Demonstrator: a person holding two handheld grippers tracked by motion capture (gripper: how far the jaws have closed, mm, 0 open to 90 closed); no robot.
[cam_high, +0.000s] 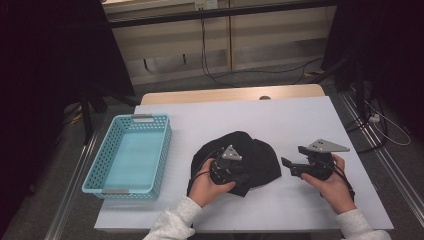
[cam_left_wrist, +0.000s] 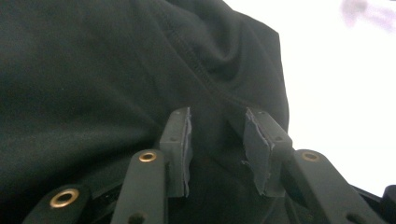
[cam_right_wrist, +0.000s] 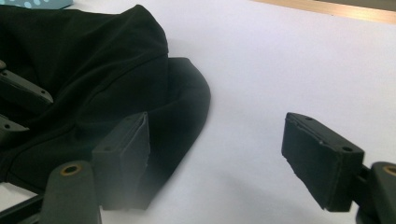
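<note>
One black garment (cam_high: 250, 152), crumpled, directionless

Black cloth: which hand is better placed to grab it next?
Left. The left tool is already down on the cloth, with a fold between its jaws; whether they pinch it yet is unclear. The right tool stands open over bare table, beside the cloth's edge.

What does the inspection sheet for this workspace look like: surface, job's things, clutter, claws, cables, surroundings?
Surface: white table top, wooden edge at the back.
Job's things: black garment crumpled mid-table; empty turquoise basket to its left.
Clutter: nothing seen.
Claws: left claw down on the garment, a fold between its pads, pinch unclear; right claw open over bare table beside the garment.
Cables: black cables on the floor behind.
Surroundings: wooden wall panels, dark stands.
</note>
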